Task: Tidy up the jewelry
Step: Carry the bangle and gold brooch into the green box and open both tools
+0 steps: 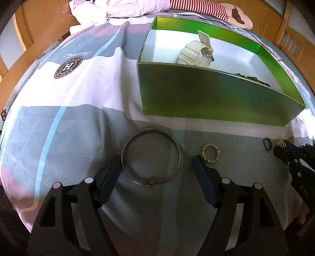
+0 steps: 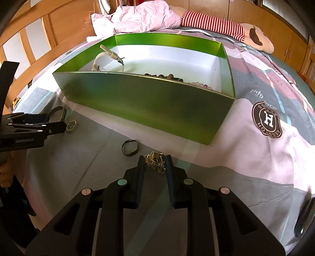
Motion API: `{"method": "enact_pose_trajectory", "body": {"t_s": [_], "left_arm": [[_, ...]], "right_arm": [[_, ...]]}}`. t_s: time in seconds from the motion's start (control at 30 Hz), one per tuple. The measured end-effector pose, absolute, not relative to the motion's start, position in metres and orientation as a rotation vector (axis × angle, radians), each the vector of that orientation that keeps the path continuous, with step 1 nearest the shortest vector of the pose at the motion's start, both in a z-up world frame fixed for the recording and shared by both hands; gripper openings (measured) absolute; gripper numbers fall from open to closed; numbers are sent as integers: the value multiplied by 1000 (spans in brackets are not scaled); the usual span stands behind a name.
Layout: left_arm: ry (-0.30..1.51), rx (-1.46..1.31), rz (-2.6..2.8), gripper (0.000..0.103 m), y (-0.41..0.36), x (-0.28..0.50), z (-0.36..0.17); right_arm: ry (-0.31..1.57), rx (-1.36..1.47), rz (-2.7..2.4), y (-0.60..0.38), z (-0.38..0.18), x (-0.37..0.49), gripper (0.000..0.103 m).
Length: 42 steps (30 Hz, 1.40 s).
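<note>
A green box (image 1: 206, 94) stands on the bed; inside lie a white watch (image 1: 196, 53) and dark beads (image 1: 250, 77). My left gripper (image 1: 156, 162) is open, its fingers on either side of a silver bangle (image 1: 150, 156) lying on the bedspread. A small sparkly ring (image 1: 211, 152) lies right of it, then a dark ring (image 1: 267, 144). My right gripper (image 2: 154, 159) is closed around a gold jewelry cluster (image 2: 155, 160) on the bedspread. The dark ring (image 2: 130, 147) lies just left of it. The box (image 2: 149, 106) is just beyond.
The patterned bedspread (image 2: 265, 167) has a round logo (image 2: 266, 119). A crumpled pink quilt (image 2: 141, 17) and a striped plush toy (image 2: 226, 27) lie beyond the box. Wooden cabinets (image 2: 25, 39) surround the bed.
</note>
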<state>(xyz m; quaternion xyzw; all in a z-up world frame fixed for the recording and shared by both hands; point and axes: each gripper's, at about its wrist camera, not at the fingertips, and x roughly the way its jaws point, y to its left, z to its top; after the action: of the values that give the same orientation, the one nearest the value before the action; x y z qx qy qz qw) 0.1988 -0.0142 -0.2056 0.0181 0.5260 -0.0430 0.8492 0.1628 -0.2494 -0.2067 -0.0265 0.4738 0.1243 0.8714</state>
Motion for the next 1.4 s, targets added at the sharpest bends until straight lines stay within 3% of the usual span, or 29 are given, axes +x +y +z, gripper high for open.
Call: {"method": "enact_pose_trajectory", "body": {"t_s": [0.17, 0.27, 0.47, 0.83, 1.1, 1.4], "left_arm": [[1112, 35, -66, 74, -15, 207, -206], [1100, 41, -50, 60, -17, 207, -205], [1077, 55, -17, 60, -19, 199, -194], [895, 80, -54, 60, -33, 182, -121], [851, 83, -107, 60, -57, 202, -100], [880, 103, -138, 60, -81, 252, -113]], "right_arm": [[981, -61, 258, -249, -208, 164, 22], [963, -62, 263, -250, -207, 163, 21], [924, -22, 278, -255, -196, 159, 21], [791, 7, 302, -259, -143, 152, 21], [757, 30, 240, -267, -109, 197, 21], [816, 41, 228, -263, -142, 244, 21]]}}
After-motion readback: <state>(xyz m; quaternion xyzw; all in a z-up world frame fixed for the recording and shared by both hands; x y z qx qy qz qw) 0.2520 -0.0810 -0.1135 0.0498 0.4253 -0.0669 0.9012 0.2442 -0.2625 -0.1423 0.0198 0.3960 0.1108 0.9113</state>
